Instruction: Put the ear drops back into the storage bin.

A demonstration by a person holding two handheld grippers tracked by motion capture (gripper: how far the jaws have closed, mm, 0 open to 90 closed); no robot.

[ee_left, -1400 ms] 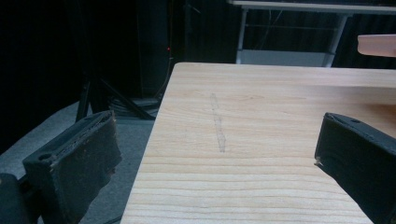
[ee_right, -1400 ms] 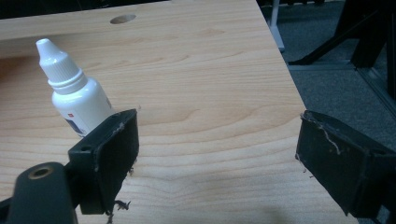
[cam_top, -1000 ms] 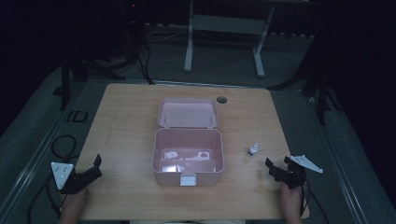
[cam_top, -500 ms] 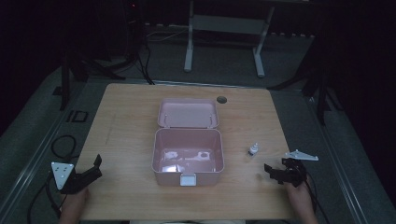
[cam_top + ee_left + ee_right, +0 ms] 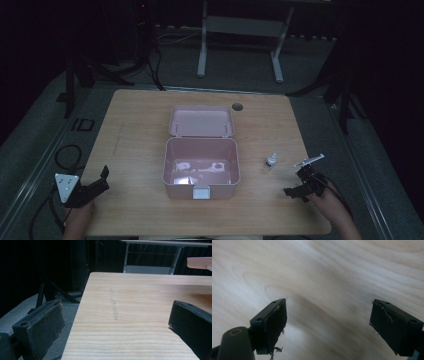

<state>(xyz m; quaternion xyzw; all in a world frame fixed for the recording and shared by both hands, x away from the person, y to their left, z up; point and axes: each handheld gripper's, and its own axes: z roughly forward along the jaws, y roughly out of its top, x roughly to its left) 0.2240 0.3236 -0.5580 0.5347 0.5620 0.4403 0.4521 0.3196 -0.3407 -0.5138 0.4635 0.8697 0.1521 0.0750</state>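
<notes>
A pink plastic box (image 5: 172,172) stands open at the table's middle, its lid (image 5: 201,121) laid back behind it and a white latch on the front wall. Pale patches show on its floor; I cannot tell what they are. A small clear bottle with a white cap (image 5: 271,160) stands upright to the right of the box. My right gripper (image 5: 295,183) is open, right of the bottle and apart from it, tipped down at bare wood (image 5: 329,305). My left gripper (image 5: 102,181) hovers open at the front left corner, facing along the table (image 5: 115,312).
The wooden table (image 5: 135,135) has a round cable hole (image 5: 237,107) at the back. A faint scratch (image 5: 113,306) runs along the wood ahead of the left gripper, and the pink lid's edge (image 5: 198,262) shows at upper right there. Stands and cables sit on the dark floor around.
The right gripper has tipped downward and shifted slightly forward, its grey plate rising. The left gripper, box and bottle have stayed put.
</notes>
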